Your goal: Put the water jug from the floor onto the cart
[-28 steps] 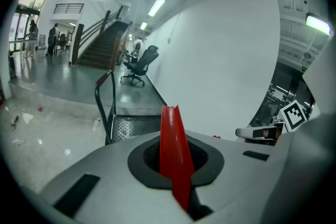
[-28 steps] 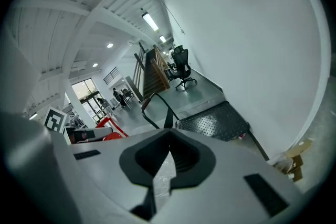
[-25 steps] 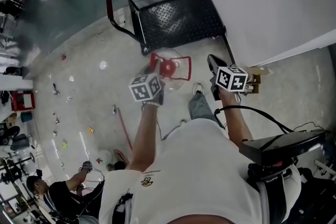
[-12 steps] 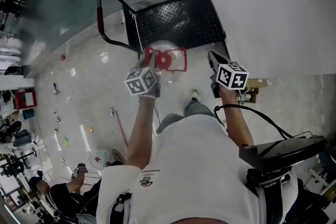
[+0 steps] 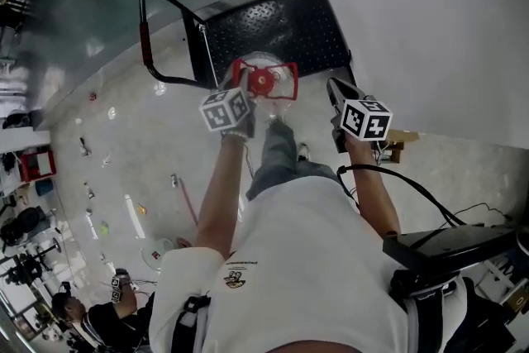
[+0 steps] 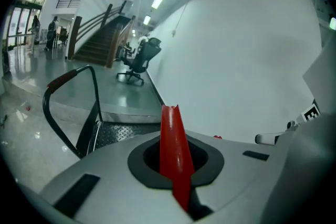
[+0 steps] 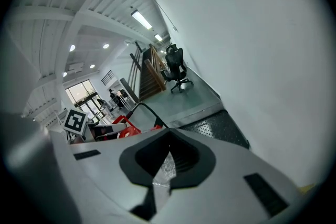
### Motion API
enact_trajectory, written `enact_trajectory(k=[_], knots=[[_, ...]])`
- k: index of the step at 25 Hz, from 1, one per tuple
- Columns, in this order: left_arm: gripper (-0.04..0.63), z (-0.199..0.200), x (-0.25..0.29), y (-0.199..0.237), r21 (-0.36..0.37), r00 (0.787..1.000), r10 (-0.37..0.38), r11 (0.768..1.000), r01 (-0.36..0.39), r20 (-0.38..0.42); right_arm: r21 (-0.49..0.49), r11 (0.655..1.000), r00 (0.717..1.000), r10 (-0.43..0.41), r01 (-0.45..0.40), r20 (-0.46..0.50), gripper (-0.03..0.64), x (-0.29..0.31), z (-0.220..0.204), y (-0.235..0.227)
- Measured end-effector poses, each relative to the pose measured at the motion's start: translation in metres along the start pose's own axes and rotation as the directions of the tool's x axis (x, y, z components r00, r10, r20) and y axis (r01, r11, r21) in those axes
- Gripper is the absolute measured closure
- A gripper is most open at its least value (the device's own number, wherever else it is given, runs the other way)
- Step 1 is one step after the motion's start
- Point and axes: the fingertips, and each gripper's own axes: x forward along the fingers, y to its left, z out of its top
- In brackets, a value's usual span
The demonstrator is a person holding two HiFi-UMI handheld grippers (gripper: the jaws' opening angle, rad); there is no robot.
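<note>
- The water jug (image 5: 266, 82) is held up off the floor by its red handle (image 6: 173, 139), which is pinched in the left hand-held gripper (image 6: 178, 186).
- The right hand-held gripper (image 7: 160, 181) is pressed together, empty, just beside the jug.
- The cart (image 5: 281, 25) deck is seen directly ahead of the jug.

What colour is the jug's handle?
Red. The handle shows best in the left gripper view, clamped between the jaws.
</note>
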Motion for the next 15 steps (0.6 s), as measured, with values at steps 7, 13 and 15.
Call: enact_trajectory(k=[7,13,15], knots=[[0.594,0.045,0.066,0.023,-0.049,0.999,-0.037,0.998,0.037,-0.013,-0.015,0.999,0.999,-0.045,0.044,-0.005,0.601,0.06,0.048,-0.016],[0.594,0.074,0.142,0.048,-0.029,0.997,-0.061,0.998,0.059,-0.053,-0.015,0.998,0.997,-0.067,0.067,-0.025,0.601,0.133,0.091,-0.026],[0.594,0.081,0.165,0.053,-0.021,0.995,-0.073,0.997,0.072,-0.063,-0.003,0.997,0.996,-0.079,0.079,-0.034,0.601,0.152,0.098,-0.031]])
